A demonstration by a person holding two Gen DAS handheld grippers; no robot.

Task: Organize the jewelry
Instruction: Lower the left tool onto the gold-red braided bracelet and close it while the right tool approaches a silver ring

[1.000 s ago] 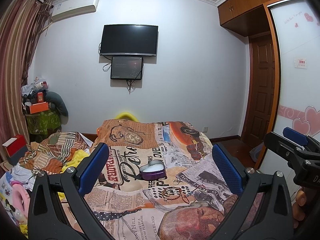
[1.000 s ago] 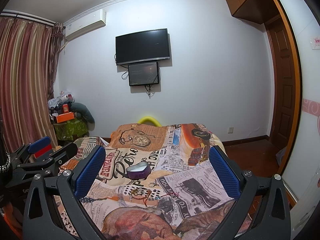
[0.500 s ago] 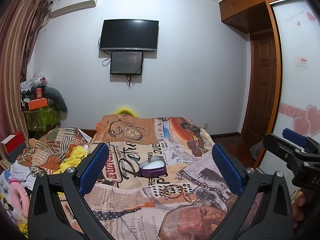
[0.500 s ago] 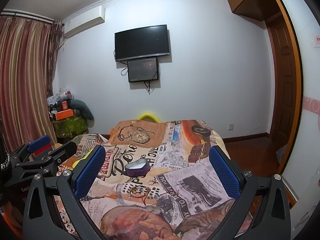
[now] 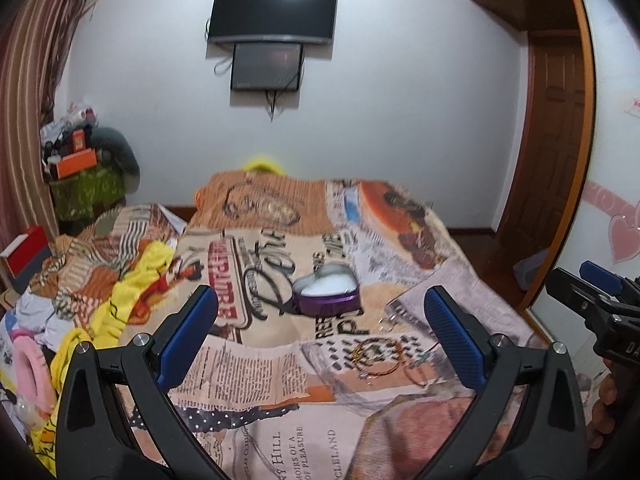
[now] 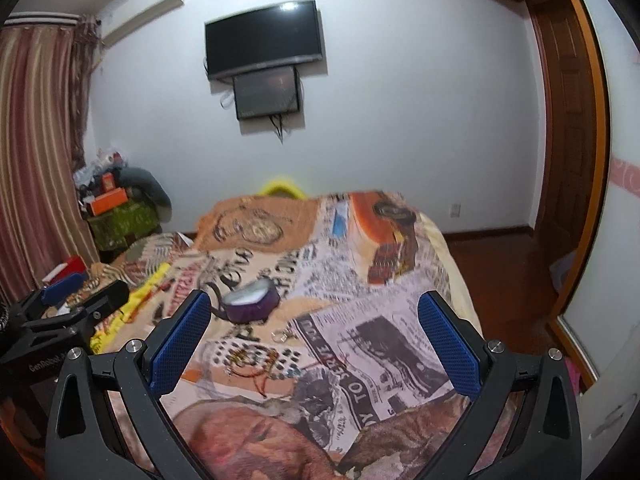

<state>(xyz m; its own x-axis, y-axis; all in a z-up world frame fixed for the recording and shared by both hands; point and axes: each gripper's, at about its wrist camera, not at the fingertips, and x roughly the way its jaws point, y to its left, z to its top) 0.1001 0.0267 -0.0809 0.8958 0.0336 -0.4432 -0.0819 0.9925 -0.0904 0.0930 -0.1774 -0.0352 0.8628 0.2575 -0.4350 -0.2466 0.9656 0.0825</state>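
Note:
A purple heart-shaped box [image 5: 326,294] with a white inside stands open on the printed bedspread [image 5: 260,364]; it also shows in the right wrist view [image 6: 251,303]. A pile of bracelets and chains [image 5: 380,356] lies in front of it, seen too in the right wrist view [image 6: 256,362]. Small silver rings [image 6: 282,335] lie between box and pile. My left gripper [image 5: 320,336] is open and empty, held above the bed short of the box. My right gripper [image 6: 314,340] is open and empty, to the right of the left one.
Crumpled clothes [image 5: 92,280] lie on the bed's left side. A cluttered stand [image 5: 84,184] and curtain [image 6: 36,160] are at far left. A wooden door [image 5: 548,140] and wardrobe are at right. A TV [image 5: 274,12] hangs on the far wall.
Both grippers have tilted down and moved forward toward the bed; the box and jewelry pile look nearer and higher in view. Both stay open.

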